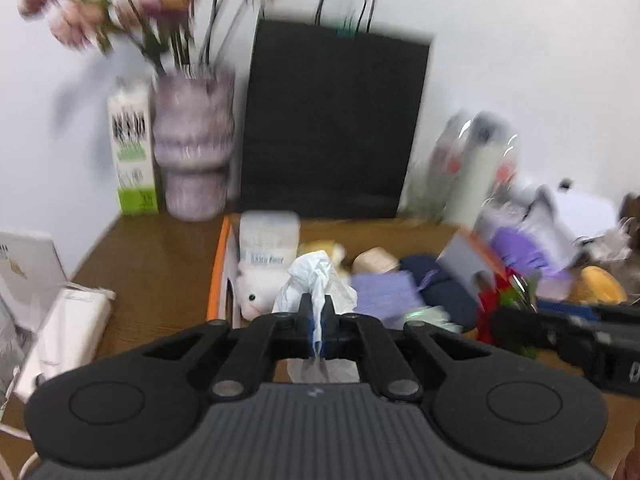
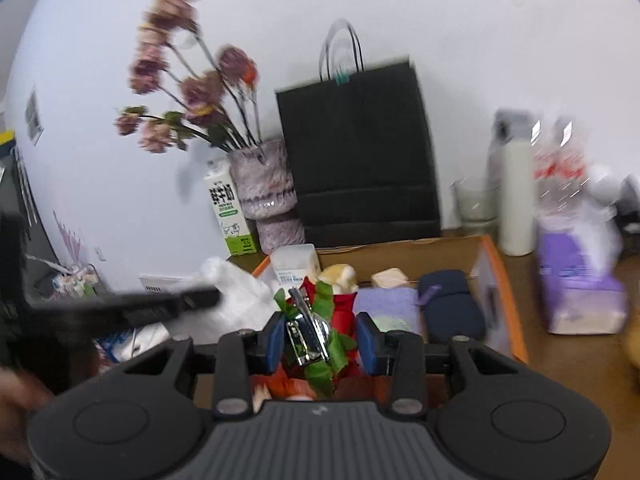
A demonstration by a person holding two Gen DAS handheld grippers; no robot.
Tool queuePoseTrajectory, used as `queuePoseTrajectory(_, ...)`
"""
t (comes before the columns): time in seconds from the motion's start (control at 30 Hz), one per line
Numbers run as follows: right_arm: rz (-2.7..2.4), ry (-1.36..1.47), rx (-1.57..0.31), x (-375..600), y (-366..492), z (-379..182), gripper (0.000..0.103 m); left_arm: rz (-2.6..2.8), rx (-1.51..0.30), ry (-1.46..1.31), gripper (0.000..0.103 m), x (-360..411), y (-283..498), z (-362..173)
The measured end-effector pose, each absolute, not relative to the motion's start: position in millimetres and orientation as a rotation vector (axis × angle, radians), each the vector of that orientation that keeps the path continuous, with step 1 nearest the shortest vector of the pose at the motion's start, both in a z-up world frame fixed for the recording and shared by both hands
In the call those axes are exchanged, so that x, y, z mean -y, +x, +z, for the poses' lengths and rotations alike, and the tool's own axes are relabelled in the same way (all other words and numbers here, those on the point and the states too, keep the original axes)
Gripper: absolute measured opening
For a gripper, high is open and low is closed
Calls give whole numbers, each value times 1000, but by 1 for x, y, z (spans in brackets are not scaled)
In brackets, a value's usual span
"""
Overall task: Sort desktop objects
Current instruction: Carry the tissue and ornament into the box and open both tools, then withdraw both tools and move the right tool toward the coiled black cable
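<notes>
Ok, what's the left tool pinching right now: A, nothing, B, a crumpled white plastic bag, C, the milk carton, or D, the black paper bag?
B: in the left wrist view the left tool has its fingers shut on a crumpled white plastic bag, with the bag sticking up above the tips.
</notes>
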State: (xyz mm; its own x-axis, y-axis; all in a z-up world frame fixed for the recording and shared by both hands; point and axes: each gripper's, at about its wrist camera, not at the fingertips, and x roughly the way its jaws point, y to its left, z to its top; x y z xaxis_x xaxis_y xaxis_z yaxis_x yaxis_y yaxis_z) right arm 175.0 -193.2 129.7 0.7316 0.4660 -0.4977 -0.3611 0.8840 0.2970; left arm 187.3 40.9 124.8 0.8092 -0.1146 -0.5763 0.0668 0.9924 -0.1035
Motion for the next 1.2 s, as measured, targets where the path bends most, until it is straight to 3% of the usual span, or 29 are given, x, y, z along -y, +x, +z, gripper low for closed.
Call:
queuePoseTrajectory(0.13,395,146,-699,161,251,113,37,-14,-708,-72,7,-39,226,91)
queuePoseTrajectory(0.17,376,131,-730,154,266,107,39,-9,-707,-69,19,-38,227,86)
queuePoseTrajectory(0.2,368,121,-757,149,278,103,40,-11,-694,-73,49,-37,226,83)
queuePoseTrajectory(0.27,362,138,-779,145,293,95,44,-21,-635,-73,75,-38,217,81)
queuePoseTrajectory(0.37,342,171,-769,153,290,97,47,-1,-596,-44,77,-36,203,90)
queuePoseTrajectory(0.47,339,196,-705,168,267,110,57,-5,-542,-97,89,-39,179,103)
queuePoseTrajectory(0.57,329,155,-637,183,222,125,61,-18,-514,-121,95,-41,148,114)
queuePoseTrajectory(0.7,368,79,-579,198,154,131,76,-61,-502,-139,100,-41,106,120)
queuePoseTrajectory(1.13,378,-33,-618,221,-12,58,79,-149,-578,-25,103,-29,-12,69)
queuePoseTrajectory(1.2,378,-11,-599,226,-30,48,84,-178,-586,-38,103,-29,-24,58)
